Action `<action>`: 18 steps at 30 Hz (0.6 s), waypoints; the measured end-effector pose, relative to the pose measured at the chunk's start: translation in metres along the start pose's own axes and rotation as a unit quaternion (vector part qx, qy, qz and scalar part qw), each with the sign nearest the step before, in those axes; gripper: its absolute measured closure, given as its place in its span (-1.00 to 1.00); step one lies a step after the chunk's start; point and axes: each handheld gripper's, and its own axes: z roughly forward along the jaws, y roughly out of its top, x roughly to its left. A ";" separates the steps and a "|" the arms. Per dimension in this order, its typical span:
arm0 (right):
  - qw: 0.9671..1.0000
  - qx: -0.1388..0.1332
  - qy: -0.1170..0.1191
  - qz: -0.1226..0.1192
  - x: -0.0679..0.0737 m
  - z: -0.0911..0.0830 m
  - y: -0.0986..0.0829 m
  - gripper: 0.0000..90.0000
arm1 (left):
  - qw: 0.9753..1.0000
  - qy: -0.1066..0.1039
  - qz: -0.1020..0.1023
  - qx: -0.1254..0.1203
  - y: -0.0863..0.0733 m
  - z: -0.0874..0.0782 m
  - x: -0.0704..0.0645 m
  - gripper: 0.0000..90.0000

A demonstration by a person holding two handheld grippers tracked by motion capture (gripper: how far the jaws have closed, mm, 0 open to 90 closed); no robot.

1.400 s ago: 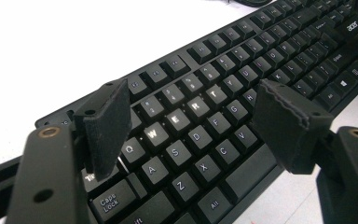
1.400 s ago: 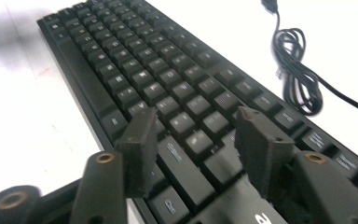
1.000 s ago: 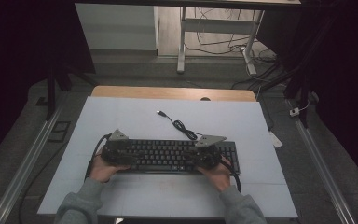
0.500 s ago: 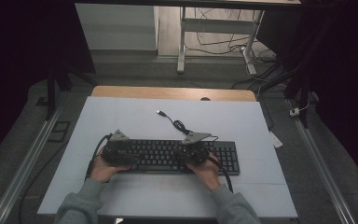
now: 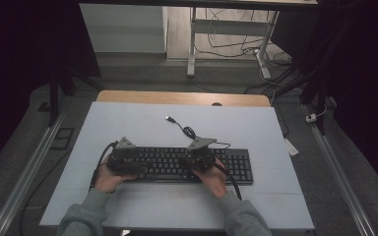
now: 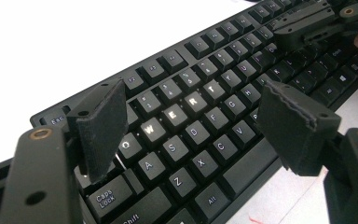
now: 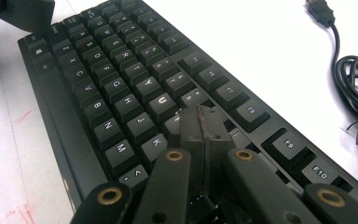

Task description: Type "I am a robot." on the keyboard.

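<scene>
The black keyboard (image 5: 187, 164) lies flat at the near middle of the pale table (image 5: 128, 123). The left gripper (image 6: 191, 121) hovers spread over QWERTY; the right gripper (image 7: 200, 126) — pinched together, empty — pokes near I and could clip neighbouring keys — its tip spans two caps.

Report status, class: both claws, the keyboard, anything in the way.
Left claw open above the QWERTY keys. Right claw shut, tip down on keyboard near the K key. USB cable coiled behind keyboard, off the keys.

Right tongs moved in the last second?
Yes. The right tongs slid left along the keyboard, from its right end toward its middle, jaws shut over the keys.
</scene>
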 end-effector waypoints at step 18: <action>1.000 -0.004 -0.011 -0.003 0.000 -0.001 0.000 0.99 | 1.000 0.001 0.003 0.002 -0.001 0.001 0.000 -0.46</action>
